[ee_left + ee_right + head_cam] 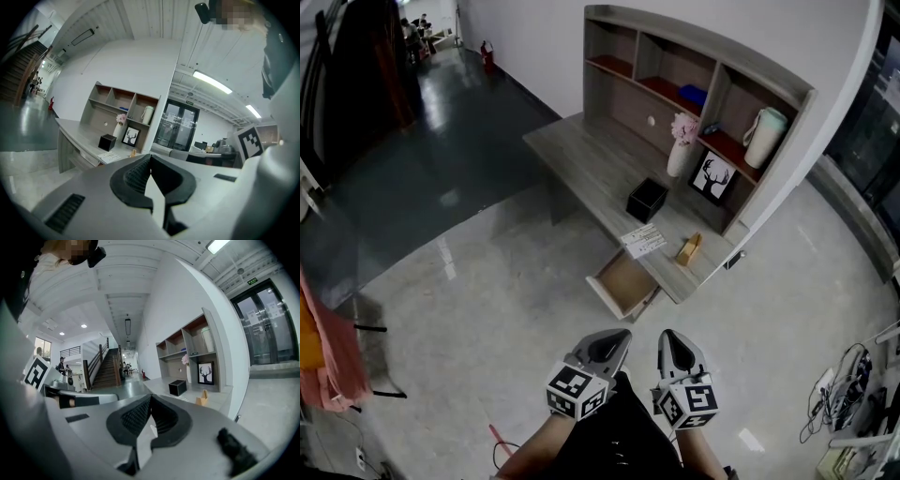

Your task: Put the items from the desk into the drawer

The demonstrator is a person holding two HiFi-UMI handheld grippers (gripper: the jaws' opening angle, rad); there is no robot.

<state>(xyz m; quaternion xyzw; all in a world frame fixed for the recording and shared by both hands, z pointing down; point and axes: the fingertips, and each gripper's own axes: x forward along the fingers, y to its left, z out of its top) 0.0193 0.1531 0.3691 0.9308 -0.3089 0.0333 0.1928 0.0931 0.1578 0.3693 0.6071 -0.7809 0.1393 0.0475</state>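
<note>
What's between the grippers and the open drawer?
Only bare floor lies between the left gripper, the right gripper and the drawer, in the head view.

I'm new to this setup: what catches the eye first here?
The grey desk with its shelf unit fills the middle of the head view, its drawer pulled open. On top sit a black box, a vase of pink flowers and a framed deer picture. The left gripper and right gripper, both shut and empty, hang well short of it.

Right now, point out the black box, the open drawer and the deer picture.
black box (647,199): head view, top face.
open drawer (623,282): head view, bare bottom.
deer picture (713,178): head view, frame's middle.
</note>
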